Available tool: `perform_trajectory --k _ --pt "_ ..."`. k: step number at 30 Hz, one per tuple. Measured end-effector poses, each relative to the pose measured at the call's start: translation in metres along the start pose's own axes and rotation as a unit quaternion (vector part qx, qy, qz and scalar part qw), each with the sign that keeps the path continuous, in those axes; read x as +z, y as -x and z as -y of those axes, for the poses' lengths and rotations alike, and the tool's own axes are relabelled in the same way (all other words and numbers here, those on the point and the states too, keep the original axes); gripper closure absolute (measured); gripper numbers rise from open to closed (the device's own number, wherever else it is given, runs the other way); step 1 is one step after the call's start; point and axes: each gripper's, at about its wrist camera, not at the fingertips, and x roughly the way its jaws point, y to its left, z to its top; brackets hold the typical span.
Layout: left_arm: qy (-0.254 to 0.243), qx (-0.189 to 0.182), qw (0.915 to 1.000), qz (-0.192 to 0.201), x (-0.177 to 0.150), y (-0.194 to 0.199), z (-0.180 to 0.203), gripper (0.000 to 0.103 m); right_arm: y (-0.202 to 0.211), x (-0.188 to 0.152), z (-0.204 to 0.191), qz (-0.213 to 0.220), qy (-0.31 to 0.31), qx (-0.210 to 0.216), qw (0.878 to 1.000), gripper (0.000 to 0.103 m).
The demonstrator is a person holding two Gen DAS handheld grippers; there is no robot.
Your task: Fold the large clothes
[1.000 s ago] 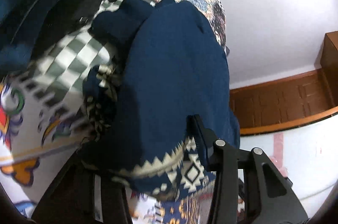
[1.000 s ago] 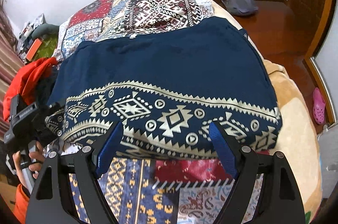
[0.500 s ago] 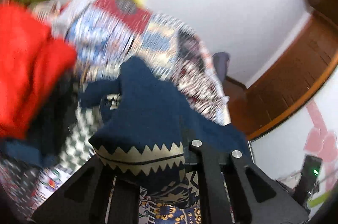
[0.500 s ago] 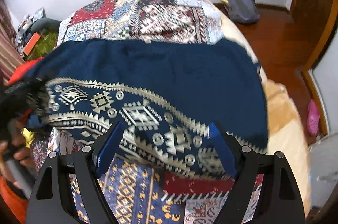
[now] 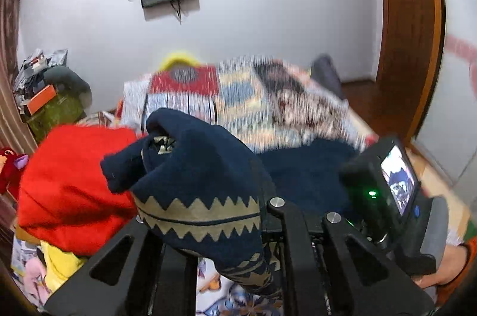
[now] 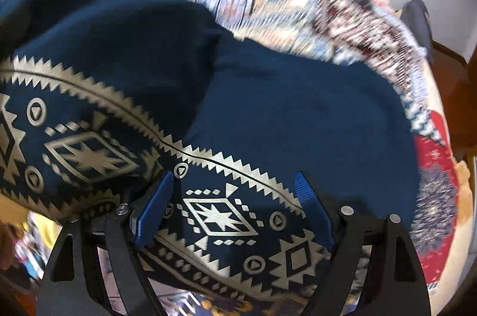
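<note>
A bright red garment [image 5: 74, 182] is heaped at the bed's left edge. Beside it the left gripper [image 5: 226, 226] pinches a bunched corner of the navy fleece garment with a cream zigzag border [image 6: 268, 113], lifted above the patchwork bedspread [image 6: 342, 3]. The right gripper [image 6: 235, 214] hovers spread wide over its patterned hem near the bed's front edge.
</note>
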Motion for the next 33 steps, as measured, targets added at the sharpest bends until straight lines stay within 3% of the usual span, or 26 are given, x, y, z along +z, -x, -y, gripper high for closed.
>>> perform_trajectory --k 4,8,12,16,18,21,25,29,31,33 --pt "-0.031 0.009 0.9995 0.005 -0.016 -0.008 0.014 0.093 0.008 -0.009 0.001 0.002 0.030 0.002 1.000 0.021" --pt "-0.058 0.003 0.9983 0.007 -0.015 -0.002 0.028 0.093 0.044 -0.020 0.032 0.021 -0.002 0.000 1.000 0.023" --pt "-0.070 -0.020 0.9973 0.003 -0.004 -0.001 0.045 0.093 0.072 -0.047 0.085 0.040 -0.033 -0.079 0.996 0.022" --pt "-0.087 -0.054 0.9947 -0.003 0.008 0.000 0.069 0.093 0.053 -0.071 0.132 0.002 -0.098 -0.103 0.990 0.022" --pt "-0.100 -0.075 0.9921 -0.005 0.014 0.000 0.088 0.093 0.032 -0.080 0.142 -0.020 -0.116 -0.076 0.990 0.023" --pt "-0.107 -0.133 0.9849 -0.026 0.022 -0.007 0.120 0.093 0.022 -0.084 0.135 -0.007 -0.113 -0.072 0.991 0.023" --pt "-0.088 -0.207 0.9700 -0.092 0.013 -0.030 0.145 0.093 0.031 -0.090 0.135 -0.007 -0.113 -0.053 0.992 0.023" --pt "-0.053 -0.243 0.9548 -0.163 -0.010 -0.058 0.148 0.093 0.049 -0.100 0.143 -0.003 -0.121 -0.055 0.991 0.023" --pt "-0.044 -0.251 0.9503 -0.179 -0.021 -0.063 0.146 0.091 0.061 -0.109 0.148 0.003 -0.126 -0.063 0.990 0.023" --pt "-0.049 -0.247 0.9511 -0.179 -0.025 -0.059 0.147 0.090 0.072 -0.116 0.154 0.007 -0.135 -0.071 0.988 0.023"
